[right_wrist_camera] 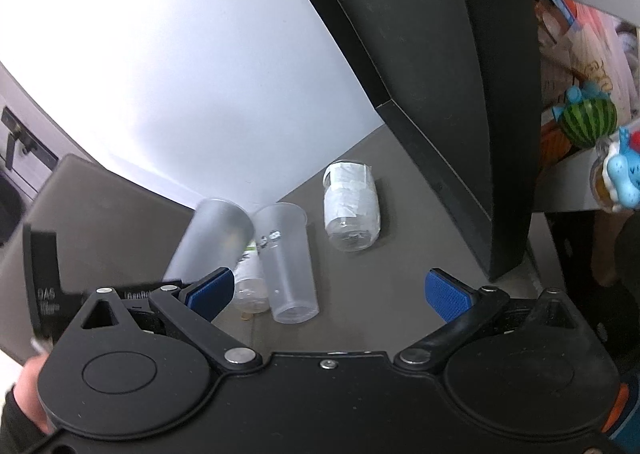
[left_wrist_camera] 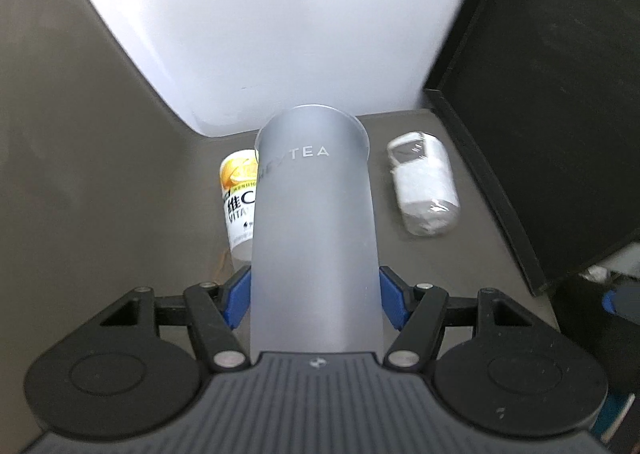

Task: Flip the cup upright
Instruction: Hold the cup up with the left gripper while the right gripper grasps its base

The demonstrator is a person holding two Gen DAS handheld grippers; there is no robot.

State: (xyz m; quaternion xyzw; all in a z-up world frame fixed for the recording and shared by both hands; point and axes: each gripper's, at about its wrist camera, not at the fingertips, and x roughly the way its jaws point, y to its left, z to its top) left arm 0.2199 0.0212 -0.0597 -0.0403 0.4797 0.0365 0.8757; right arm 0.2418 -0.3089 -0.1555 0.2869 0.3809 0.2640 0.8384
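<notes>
Held the frosted cup [left_wrist_camera: 314,222] low down in the left gripper [left_wrist_camera: 314,294], lifted and tilted above the table [left_wrist_camera: 460,274] — fingers [left_wrist_camera: 390,300] tight on it. Kept the right gripper [right_wrist_camera: 328,296] wide open, holding nothing. Could slip sideways — smooth sides — and hit the small bottle [left_wrist_camera: 238,198] behind.

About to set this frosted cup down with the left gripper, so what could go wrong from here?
1. The frosted cup is pinched only low on its body by the left gripper, so it may tip or slip when released.
2. The vitamin C bottle lies close beside it and could get knocked.
3. The clear cup also lies nearby on the table, crowding the landing spot. The right gripper is open and empty.
</notes>
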